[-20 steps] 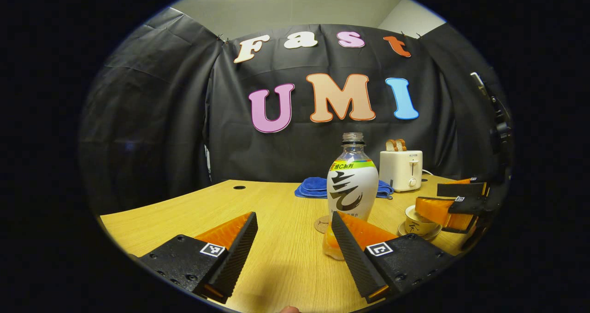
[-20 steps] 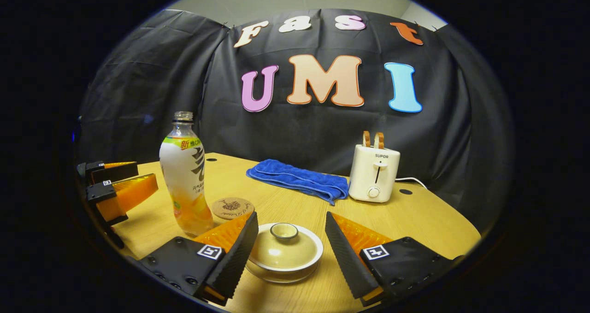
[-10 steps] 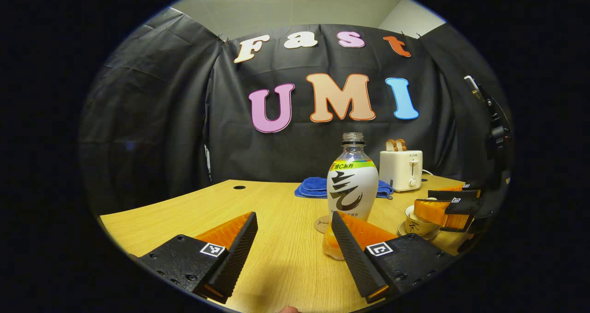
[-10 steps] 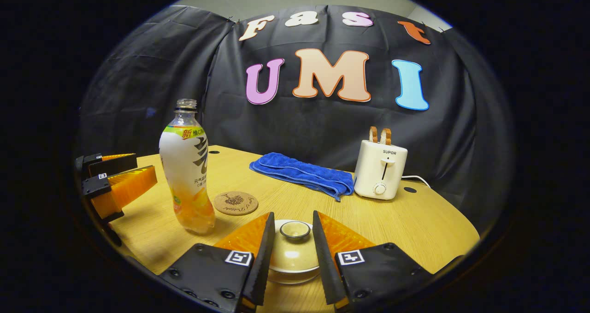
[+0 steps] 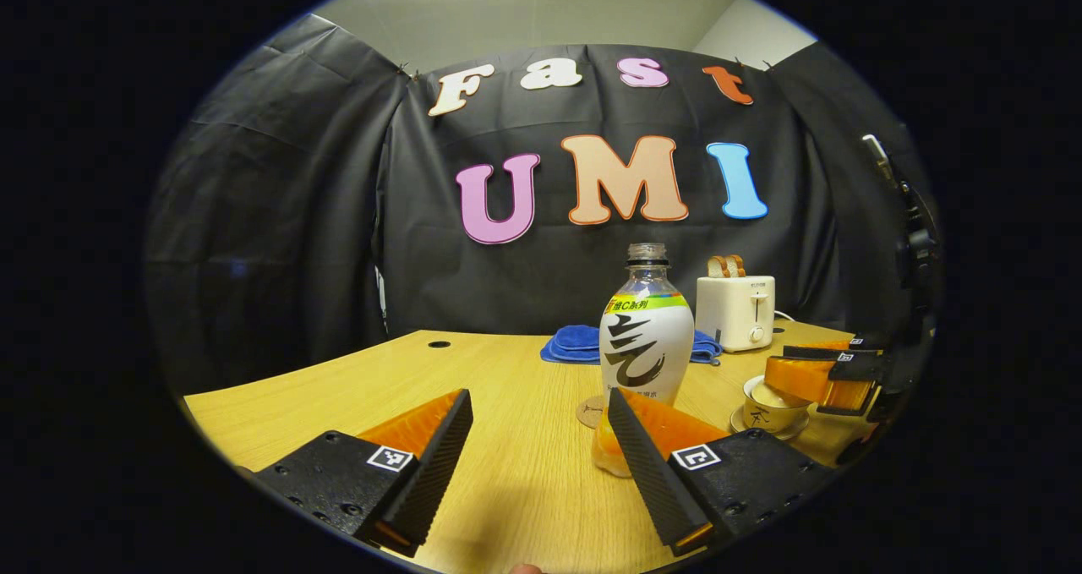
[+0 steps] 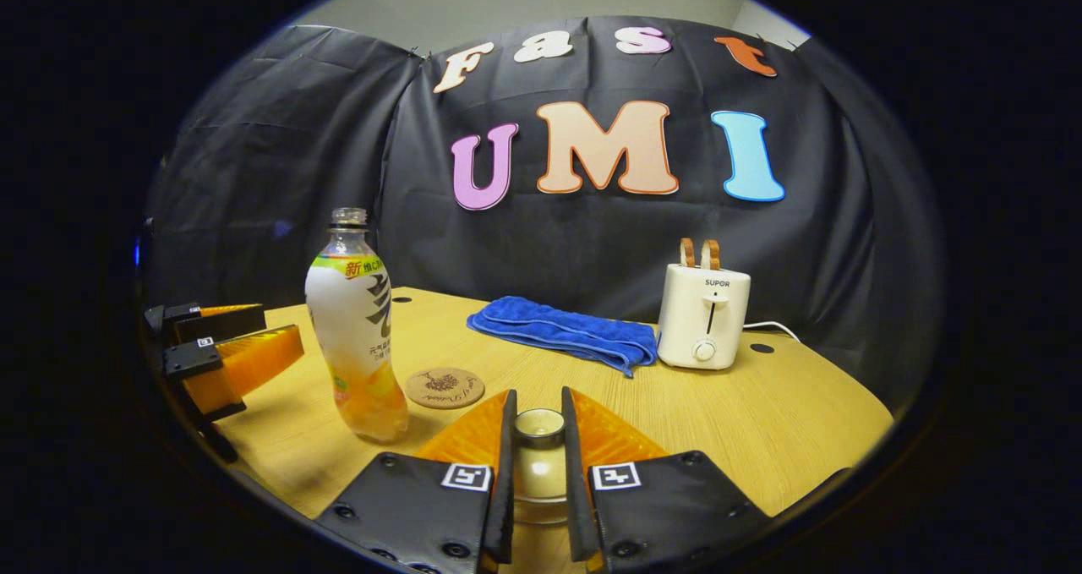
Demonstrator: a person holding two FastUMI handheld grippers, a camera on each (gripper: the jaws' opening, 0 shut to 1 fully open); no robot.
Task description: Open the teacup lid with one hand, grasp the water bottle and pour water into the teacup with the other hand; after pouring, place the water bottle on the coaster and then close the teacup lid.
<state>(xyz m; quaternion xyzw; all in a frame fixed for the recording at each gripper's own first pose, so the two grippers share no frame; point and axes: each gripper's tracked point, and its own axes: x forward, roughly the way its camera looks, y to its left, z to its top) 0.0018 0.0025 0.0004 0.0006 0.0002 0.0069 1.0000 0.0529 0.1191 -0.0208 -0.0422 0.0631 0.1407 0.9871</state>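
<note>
While the lid is only just gripped, the task looks barely begun.
Table (image 6: 786,405): wooden top carrying everything; water bottle, coaster and teacup stand close together near its front.
Blue towel (image 6: 562,330): folded at the back, beside the toaster (image 6: 703,314); neither belongs to the task.
Water bottle (image 6: 359,329): upright, uncapped, liquid in its lower part, untouched, just beside the coaster and not on it.
Left gripper (image 5: 537,447): fingers spread wide, holding nothing; the bottle stands just beyond its right finger, so the grasp is yet to come.
Right gripper (image 6: 538,439): fingers drawn in close on the lid's knob, both pressing it from either side.
Teacup (image 5: 765,405): on its saucer, right of the bottle; whether the lid (image 6: 538,464) has left the rim I cannot tell.
Coaster (image 6: 445,387): bare, waiting for the bottle.
Left to do: lift lid, pour, set bottle down, close cup.
</note>
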